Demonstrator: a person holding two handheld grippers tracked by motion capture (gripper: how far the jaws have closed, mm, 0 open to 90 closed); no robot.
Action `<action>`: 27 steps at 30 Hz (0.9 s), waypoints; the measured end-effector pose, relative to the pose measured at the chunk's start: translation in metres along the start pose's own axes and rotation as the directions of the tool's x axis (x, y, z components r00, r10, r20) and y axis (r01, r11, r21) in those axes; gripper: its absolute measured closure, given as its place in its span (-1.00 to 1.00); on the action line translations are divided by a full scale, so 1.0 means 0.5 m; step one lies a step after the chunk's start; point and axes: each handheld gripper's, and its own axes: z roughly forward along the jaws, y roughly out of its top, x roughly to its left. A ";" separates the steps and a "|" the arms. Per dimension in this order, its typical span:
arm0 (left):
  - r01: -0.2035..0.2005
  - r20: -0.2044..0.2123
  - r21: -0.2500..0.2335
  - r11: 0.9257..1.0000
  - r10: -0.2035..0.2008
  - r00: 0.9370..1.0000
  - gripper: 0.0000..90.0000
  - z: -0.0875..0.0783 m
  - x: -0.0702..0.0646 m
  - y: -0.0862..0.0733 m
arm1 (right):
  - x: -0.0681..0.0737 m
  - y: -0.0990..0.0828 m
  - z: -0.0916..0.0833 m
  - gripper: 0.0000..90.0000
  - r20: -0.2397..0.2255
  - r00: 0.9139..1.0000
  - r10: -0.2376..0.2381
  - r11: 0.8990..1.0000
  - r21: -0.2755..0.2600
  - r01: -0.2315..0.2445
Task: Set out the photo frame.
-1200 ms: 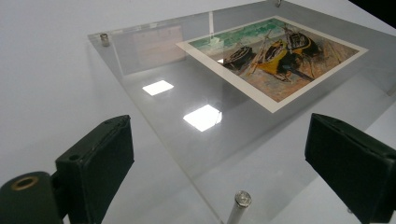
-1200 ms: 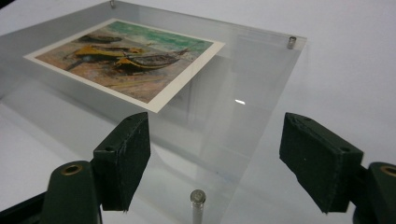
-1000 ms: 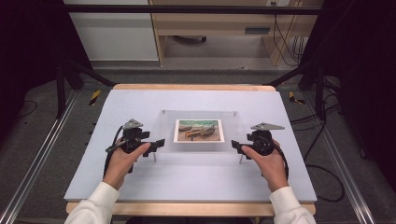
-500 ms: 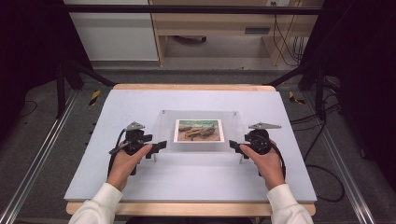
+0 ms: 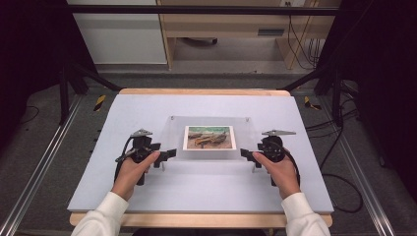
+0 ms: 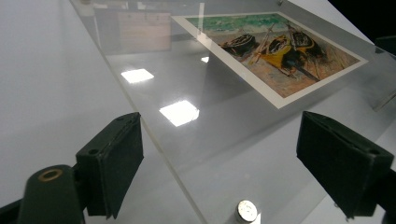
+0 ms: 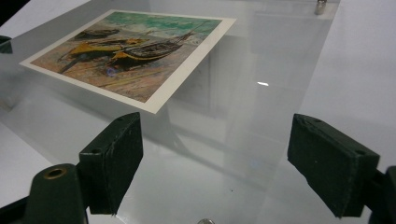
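A clear acrylic sheet (image 5: 211,154) rests flat on small metal posts in the middle of the table. A printed picture of boats on a beach (image 5: 208,137) lies at its centre. My left gripper (image 5: 168,155) is open at the sheet's near left corner, jaws pointing right. My right gripper (image 5: 244,154) is open at the near right corner, jaws pointing left. In the left gripper view the sheet (image 6: 210,93) passes between the open jaws of the left gripper (image 6: 219,172), above a metal post (image 6: 246,210). In the right gripper view the picture (image 7: 135,51) lies beyond the open right gripper (image 7: 224,168).
The white tabletop (image 5: 147,110) has a wooden front edge (image 5: 196,219). Dark frame legs (image 5: 324,73) stand at both back corners and metal rails (image 5: 34,172) run along the floor on both sides. A further post (image 7: 320,5) holds the sheet's far corner.
Both grippers have edged slightly inward at the sheet's near corners. Their jaws stay open and the sheet has not moved.
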 end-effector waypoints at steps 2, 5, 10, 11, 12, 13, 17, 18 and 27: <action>0.006 0.001 0.005 1.000 -0.006 1.000 -0.70 0.000 0.000 0.000 | -0.003 -0.002 0.001 -0.61 -0.011 1.000 0.017 1.000 0.001 -0.017; 0.017 0.010 0.010 1.000 -0.017 1.000 -0.70 -0.001 0.001 -0.002 | -0.003 -0.002 0.000 -0.61 -0.015 0.999 0.031 1.000 0.009 -0.030; 0.058 0.049 0.014 0.998 -0.058 0.997 -0.70 -0.002 0.006 -0.008 | -0.008 -0.007 -0.001 -0.63 -0.040 0.997 0.065 0.998 0.011 -0.065; 0.068 0.062 0.018 0.998 -0.069 0.996 -0.70 0.000 0.006 -0.009 | -0.009 -0.008 -0.001 -0.63 -0.045 0.996 0.074 0.997 0.010 -0.073; 0.068 0.065 0.017 0.998 -0.069 0.995 -0.70 0.001 0.006 -0.009 | -0.010 -0.009 -0.001 -0.63 -0.047 0.996 0.075 0.997 0.008 -0.075; 0.070 0.061 0.015 0.997 -0.071 0.996 -0.70 0.002 0.006 -0.008 | -0.010 -0.009 0.000 -0.63 -0.047 0.996 0.077 0.997 0.007 -0.076; 0.078 0.056 0.012 0.997 -0.078 0.995 -0.70 0.007 0.006 -0.007 | -0.011 -0.009 0.001 -0.64 -0.050 0.995 0.088 0.996 0.012 -0.087; 0.075 0.055 0.012 0.997 -0.076 0.996 -0.70 0.007 0.006 -0.007 | -0.012 -0.009 0.002 -0.64 -0.053 0.994 0.094 0.996 0.013 -0.093; 0.071 0.056 0.016 0.997 -0.072 0.996 -0.70 0.008 0.007 -0.005 | -0.015 -0.013 -0.001 -0.64 -0.070 0.993 0.100 0.995 0.016 -0.099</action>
